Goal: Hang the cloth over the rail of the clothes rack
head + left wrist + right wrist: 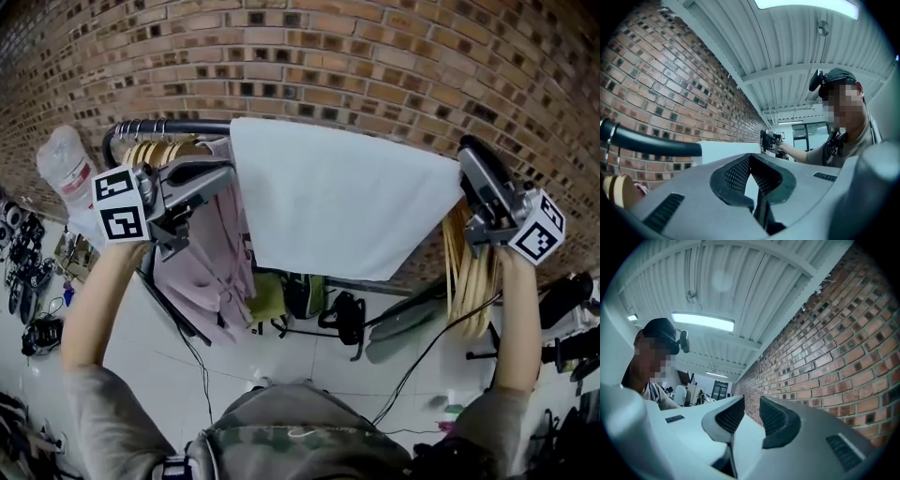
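A white cloth (337, 197) hangs draped over the black rail (169, 127) of the clothes rack, in front of the brick wall. My left gripper (225, 171) is at the cloth's left edge, at rail height. In the left gripper view its jaws (750, 158) are shut, tips together, with the rail (651, 143) and the cloth (724, 151) just beyond them. I cannot tell whether any fabric is pinched. My right gripper (466, 150) is at the cloth's right end. In the right gripper view (751, 401) a gap shows between its pads, and only brick wall is visible through it.
A pink garment (202, 253) hangs left of the cloth under wooden hangers (159, 150). More wooden hangers (469, 272) hang at the right end. A clear plastic bag (66, 164) sits at the rack's left. Bags (309, 295) and cables lie on the floor below.
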A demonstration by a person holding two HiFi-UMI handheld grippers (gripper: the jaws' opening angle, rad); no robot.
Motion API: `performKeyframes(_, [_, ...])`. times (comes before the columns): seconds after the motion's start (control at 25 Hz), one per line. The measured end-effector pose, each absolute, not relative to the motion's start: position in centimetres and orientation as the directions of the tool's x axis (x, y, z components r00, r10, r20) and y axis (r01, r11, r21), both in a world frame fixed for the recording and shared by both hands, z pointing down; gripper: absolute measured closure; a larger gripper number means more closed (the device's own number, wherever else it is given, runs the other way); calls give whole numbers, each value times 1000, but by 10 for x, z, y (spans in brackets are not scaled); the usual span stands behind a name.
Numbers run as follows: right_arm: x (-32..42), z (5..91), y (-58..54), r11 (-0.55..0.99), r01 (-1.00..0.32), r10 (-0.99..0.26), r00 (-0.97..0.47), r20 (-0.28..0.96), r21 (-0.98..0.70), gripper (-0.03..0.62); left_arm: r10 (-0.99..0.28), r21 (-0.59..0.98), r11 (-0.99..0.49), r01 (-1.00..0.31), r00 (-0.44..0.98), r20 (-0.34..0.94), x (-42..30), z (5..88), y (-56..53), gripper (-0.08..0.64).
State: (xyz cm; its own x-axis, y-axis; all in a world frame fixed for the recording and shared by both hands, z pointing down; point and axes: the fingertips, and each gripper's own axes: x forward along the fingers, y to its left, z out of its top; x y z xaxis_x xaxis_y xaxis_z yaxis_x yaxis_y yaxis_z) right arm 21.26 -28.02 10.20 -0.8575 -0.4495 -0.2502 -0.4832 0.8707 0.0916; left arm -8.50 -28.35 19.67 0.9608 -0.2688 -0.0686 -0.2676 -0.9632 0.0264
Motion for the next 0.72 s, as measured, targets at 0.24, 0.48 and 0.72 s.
performKeyframes(0.24, [204,125,-237,869,-484,-445,-855,-265,103,580,-287,-76,-954,-291,956,-62,-81,210,-269,554])
performKeyframes(0.48, [201,188,-210,854,-518,-502,-843,-192,40,580,-232,-179,-957,-230,973,-6,-75,241,-244,554])
performKeyframes(0.72, [191,224,-190,786,-618,-607,-768,-204,-13,580,-216,-149,-965,-216,976,-12,-79,273,-220,554])
